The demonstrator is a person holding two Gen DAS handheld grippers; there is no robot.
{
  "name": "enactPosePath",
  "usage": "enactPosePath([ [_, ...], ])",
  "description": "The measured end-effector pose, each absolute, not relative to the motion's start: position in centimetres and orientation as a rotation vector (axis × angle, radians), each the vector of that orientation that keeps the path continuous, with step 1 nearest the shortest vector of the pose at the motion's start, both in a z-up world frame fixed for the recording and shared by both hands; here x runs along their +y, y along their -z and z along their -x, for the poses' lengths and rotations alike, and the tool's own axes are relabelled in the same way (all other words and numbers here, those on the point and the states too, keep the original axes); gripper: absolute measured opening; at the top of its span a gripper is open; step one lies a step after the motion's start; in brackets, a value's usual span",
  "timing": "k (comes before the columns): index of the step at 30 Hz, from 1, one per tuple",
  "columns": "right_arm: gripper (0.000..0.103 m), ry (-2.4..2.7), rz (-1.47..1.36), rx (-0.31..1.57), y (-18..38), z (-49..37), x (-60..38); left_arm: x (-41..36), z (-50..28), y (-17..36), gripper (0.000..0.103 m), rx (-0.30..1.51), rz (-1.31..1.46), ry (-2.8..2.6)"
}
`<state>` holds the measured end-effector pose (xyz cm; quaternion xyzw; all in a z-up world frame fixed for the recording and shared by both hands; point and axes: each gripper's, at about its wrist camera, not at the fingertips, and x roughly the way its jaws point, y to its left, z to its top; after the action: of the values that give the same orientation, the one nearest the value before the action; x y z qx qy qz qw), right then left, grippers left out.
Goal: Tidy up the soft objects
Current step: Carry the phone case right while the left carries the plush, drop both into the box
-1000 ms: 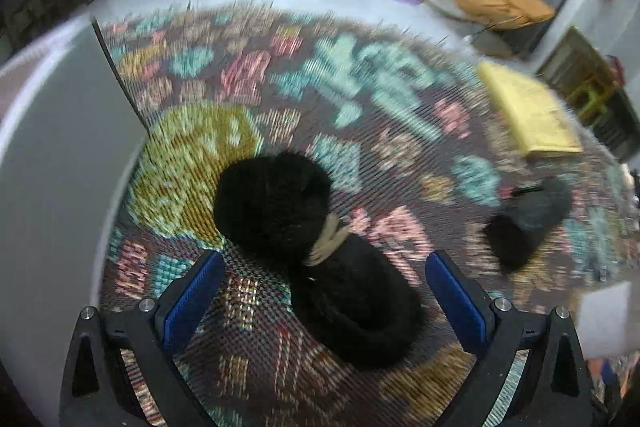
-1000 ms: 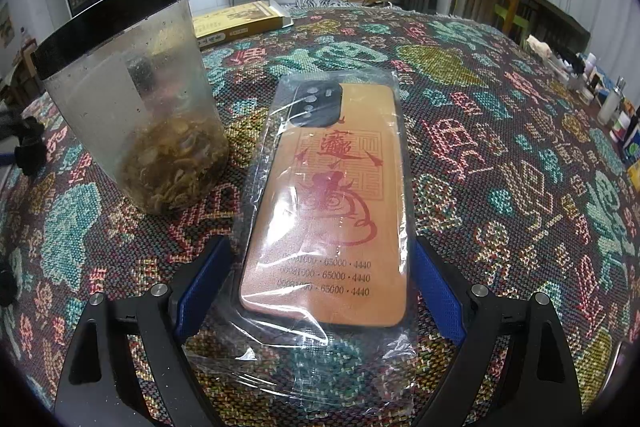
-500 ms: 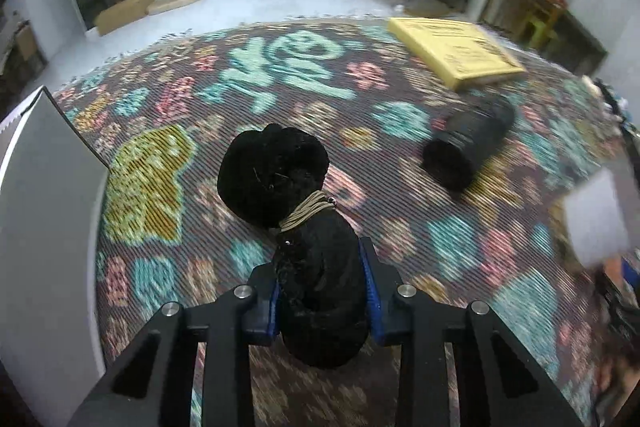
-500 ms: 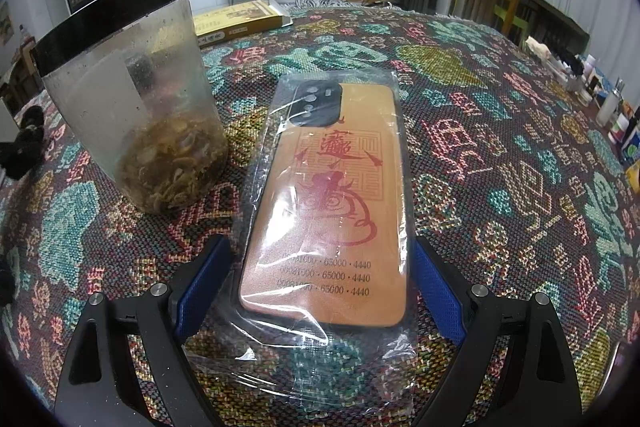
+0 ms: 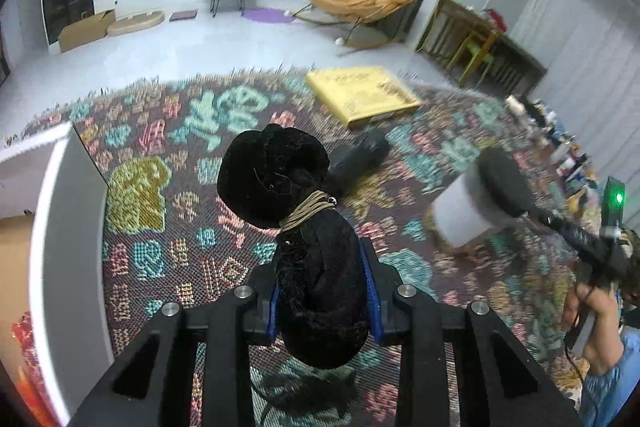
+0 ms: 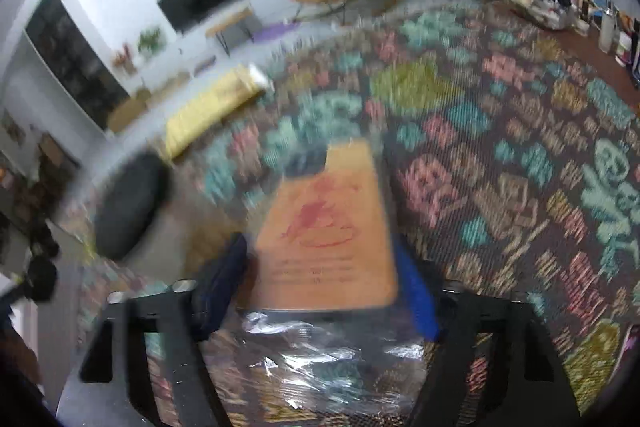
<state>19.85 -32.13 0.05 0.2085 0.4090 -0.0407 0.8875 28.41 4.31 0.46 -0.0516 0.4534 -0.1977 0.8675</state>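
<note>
From the left wrist, the left gripper had its blue-padded jaws pressed against both sides of a black fuzzy plush toy tied round the middle with tan cord. The pads clamped the lower lobe; the rounded upper lobe stood out ahead of the fingertips, above the multicoloured woven patterned cloth. Beyond it lay a dark cylindrical roll and a flat yellow box, and to the right stood a clear plastic canister with a black lid — blurred. A white panel ran along the left edge.

From the right wrist, everything was smeared by motion. The right gripper had its blue pads close in on either edge of an orange phone case with a red print, wrapped in clear plastic. The case's near end sat between the jaws, the rest reaching forward — gripped, as far as the blur allowed. The canister showed at the left, tilted.
</note>
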Motion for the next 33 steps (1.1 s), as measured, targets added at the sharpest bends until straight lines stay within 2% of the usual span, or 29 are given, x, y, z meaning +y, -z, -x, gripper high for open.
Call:
enactPosePath([
  [1,0.026,0.077,-0.45,0.833,-1.0,-19.8,-32.4,4.5,-28.1,-1.1,0.032,0.94,0.111,0.422],
  [5,0.027,0.177,-0.33,0.812,-4.2,-19.8,-32.5,5.4,-26.6,-2.8,0.032,0.916,0.109,0.441],
  [6,0.039,0.181,-0.328,0.859,-3.8,-20.2,-32.7,5.8,-26.1,-3.1,0.032,0.911,0.108,0.448],
  [7,0.07,0.159,-0.354,0.933,-2.9,-20.6,-32.9,6.0,-25.8,-3.2,0.032,0.91,0.111,0.451],
  [8,0.085,0.133,-0.392,1.016,-1.6,-20.9,-32.9,6.3,-25.5,-3.3,0.032,0.909,0.113,0.454],
  [9,0.088,0.124,-0.412,1.06,-0.6,-21.1,-32.7,6.5,-25.2,-3.4,0.032,0.906,0.117,0.456],
  [13,0.088,0.137,-0.445,1.144,3.1,-21.5,-30.3,7.3,-24.3,-3.6,0.032,0.889,0.125,0.455],
  [17,0.089,0.158,-0.495,1.133,6.0,-23.7,-27.6,7.6,-23.5,-3.5,0.032,0.887,0.106,0.455],
  [19,0.099,0.2,-0.41,1.12,6.5,-24.6,-26.0,7.6,-23.2,-3.4,0.032,0.884,0.091,0.451],
  [22,0.1,0.257,-0.152,1.139,7.5,-25.5,-22.9,7.8,-23.0,-3.3,0.032,0.885,0.082,0.449],
  [24,0.096,0.244,-0.181,1.127,7.3,-24.9,-24.0,7.9,-22.9,-3.2,0.032,0.884,0.081,0.452],
  [26,0.078,0.253,-0.183,1.133,7.0,-24.6,-24.8,7.9,-22.8,-3.0,0.032,0.887,0.086,0.458],
  [30,0.078,0.209,-0.373,1.09,5.4,-23.5,-28.4,8.3,-22.1,-3.1,0.032,0.891,0.098,0.48],
  [33,0.078,0.168,-0.51,0.98,2.2,-21.9,-30.6,9.0,-21.3,-4.0,0.032,0.877,0.108,0.486],
])
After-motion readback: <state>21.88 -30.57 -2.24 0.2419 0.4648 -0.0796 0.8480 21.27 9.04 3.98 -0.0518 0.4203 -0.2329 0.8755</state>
